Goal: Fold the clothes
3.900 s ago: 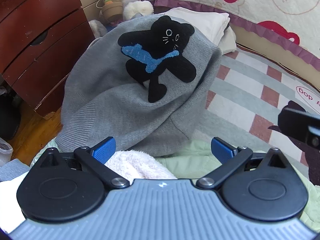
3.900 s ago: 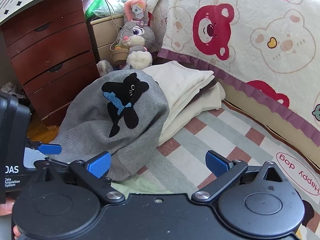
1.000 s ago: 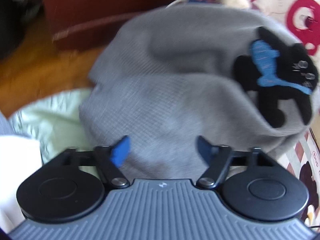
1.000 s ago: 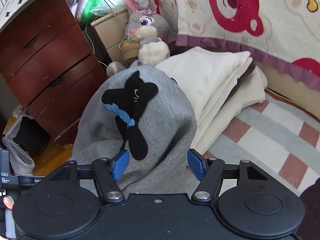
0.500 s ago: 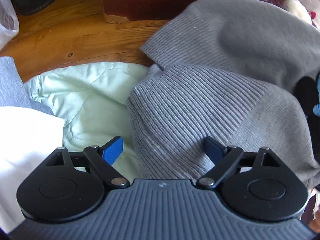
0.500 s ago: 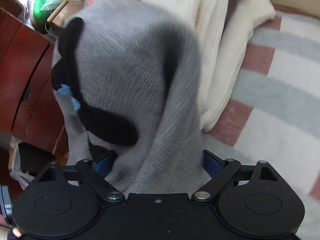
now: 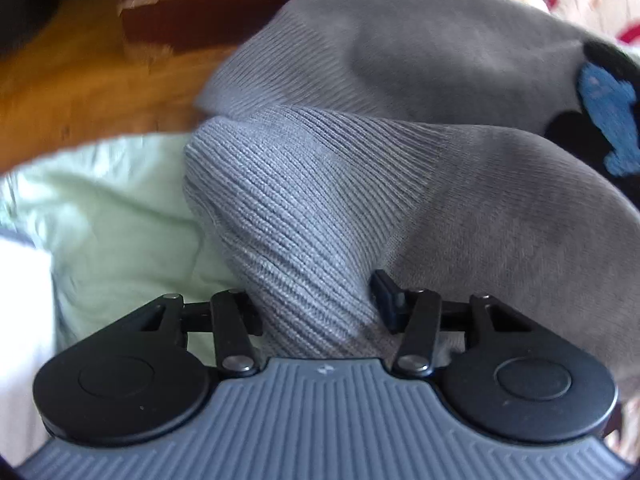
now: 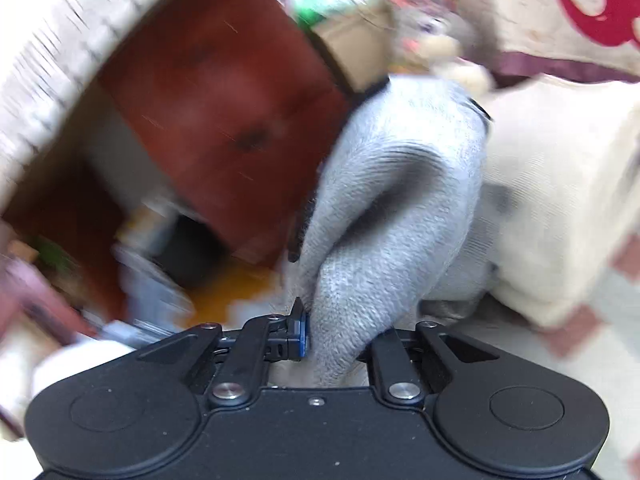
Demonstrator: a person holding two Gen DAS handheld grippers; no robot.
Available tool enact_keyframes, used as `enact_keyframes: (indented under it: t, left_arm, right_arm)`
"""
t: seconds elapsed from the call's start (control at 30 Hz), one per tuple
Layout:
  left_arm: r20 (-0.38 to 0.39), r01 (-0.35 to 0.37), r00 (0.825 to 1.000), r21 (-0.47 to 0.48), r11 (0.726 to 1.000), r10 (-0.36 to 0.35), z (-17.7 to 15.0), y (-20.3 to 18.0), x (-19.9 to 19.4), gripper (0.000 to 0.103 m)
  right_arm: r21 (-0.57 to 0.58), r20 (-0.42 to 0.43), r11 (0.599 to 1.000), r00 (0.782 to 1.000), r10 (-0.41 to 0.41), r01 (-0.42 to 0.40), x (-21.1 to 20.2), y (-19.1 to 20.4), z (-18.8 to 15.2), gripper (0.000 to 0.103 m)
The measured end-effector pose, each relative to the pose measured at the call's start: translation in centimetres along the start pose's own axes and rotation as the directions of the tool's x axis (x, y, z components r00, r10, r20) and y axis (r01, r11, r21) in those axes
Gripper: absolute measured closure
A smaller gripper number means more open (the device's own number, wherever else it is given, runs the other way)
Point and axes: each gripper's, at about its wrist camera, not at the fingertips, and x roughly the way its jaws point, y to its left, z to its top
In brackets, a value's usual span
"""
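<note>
A: What fills the view?

B: The grey sweater (image 7: 400,184), heaped over a pale green garment (image 7: 120,216) beside the wooden floor (image 7: 68,92). Its ribbed hem runs straight into the left gripper (image 7: 316,300).

A: Is that gripper clamped?

B: Its jaws are closing, with the ribbing bunched between them and the fabric pinched in.

A: And the right gripper (image 8: 340,332)?

B: Also closing, a gathered fold of the sweater (image 8: 384,208) squeezed between its jaws. The view is blurred. A folded cream garment (image 8: 560,200) lies just beside the sweater, with the red-brown dresser (image 8: 224,112) behind.

A: Smaller details?

B: The black cat patch (image 7: 600,120) with its blue fish sits at the sweater's far right edge.
</note>
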Motion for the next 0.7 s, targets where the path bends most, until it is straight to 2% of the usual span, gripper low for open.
enact_keyframes:
  t: [0.07, 0.1, 0.13, 0.17, 0.2, 0.23, 0.27, 0.3, 0.33, 0.4, 0.43, 0.53, 0.6, 0.7]
  left_arm:
    - [-0.025, -0.004, 1.0, -0.035, 0.999, 0.003, 0.2, 0.2, 0.5, 0.05]
    - [-0.036, 0.002, 0.999, -0.06, 0.998, -0.004, 0.4, 0.4, 0.9, 0.046]
    - [-0.044, 0.01, 0.999, -0.087, 0.996, -0.014, 0.4, 0.6, 1.1, 0.044]
    - [-0.047, 0.021, 0.999, -0.109, 0.994, -0.027, 0.5, 0.8, 1.3, 0.039]
    - [-0.049, 0.032, 0.998, -0.121, 0.992, -0.038, 0.6, 0.9, 1.5, 0.038]
    - [-0.046, 0.04, 0.998, -0.12, 0.992, -0.046, 0.7, 0.9, 1.6, 0.039]
    - [-0.034, 0.044, 0.998, -0.115, 0.992, -0.049, 0.7, 0.7, 1.4, 0.047]
    - [-0.015, 0.045, 0.999, -0.11, 0.993, -0.047, 0.7, 0.6, 1.0, 0.058]
    - [0.008, 0.044, 0.999, -0.105, 0.994, -0.044, 0.7, 0.6, 0.8, 0.061]
    - [0.056, 0.061, 0.997, -0.084, 0.995, -0.056, 0.6, 0.2, -0.5, 0.069]
    - [0.077, 0.077, 0.994, -0.074, 0.994, -0.072, 0.6, -0.1, -1.2, 0.071]
    - [0.119, 0.171, 0.98, -0.072, 0.983, -0.162, 0.6, -1.1, -3.5, 0.077]
    - [0.139, 0.261, 0.958, -0.065, 0.963, -0.25, 0.9, -2.7, -5.3, 0.077]
    - [0.154, 0.382, 0.912, 0.021, 0.924, -0.381, 1.1, -6.1, -8.3, 0.077]
  right_arm:
    - [0.072, -0.031, 0.995, 0.997, -0.07, 0.072, 1.6, -1.9, -1.2, 0.052]
    - [0.123, -0.038, 0.988, 0.996, -0.084, 0.089, 2.4, -2.9, -1.9, 0.047]
    - [0.184, -0.037, 0.979, 0.996, -0.083, 0.088, 2.9, -3.8, -2.5, 0.031]
    - [0.252, -0.038, 0.964, 0.996, -0.078, 0.085, 3.6, -4.8, -3.1, 0.019]
    - [0.335, -0.044, 0.939, 0.997, -0.063, 0.075, 4.6, -5.9, -3.6, 0.018]
    - [0.409, -0.042, 0.911, 0.998, -0.04, 0.054, 5.4, -6.9, -4.1, 0.022]
    - [0.458, -0.026, 0.889, 1.0, 0.001, 0.011, 5.7, -7.2, -4.4, 0.046]
    - [0.473, -0.012, 0.881, 0.999, 0.035, -0.026, 5.6, -7.0, -4.5, 0.064]
    - [0.456, -0.001, 0.889, 0.998, 0.06, -0.053, 5.3, -6.3, -4.2, 0.076]
    - [0.417, 0.069, 0.897, 0.989, 0.133, -0.149, 3.2, -4.7, -3.2, 0.081]
    - [0.398, 0.108, 0.894, 0.979, 0.175, -0.204, 2.0, -3.9, -2.5, 0.085]
    - [0.362, 0.179, 0.869, 0.94, 0.29, -0.337, -1.4, -1.7, 0.5, 0.086]
    - [0.298, 0.214, 0.879, 0.923, 0.32, -0.373, -3.7, 0.2, 2.3, 0.086]
    - [0.229, 0.297, 0.863, 0.876, 0.379, -0.451, -8.1, 1.4, 4.8, 0.086]
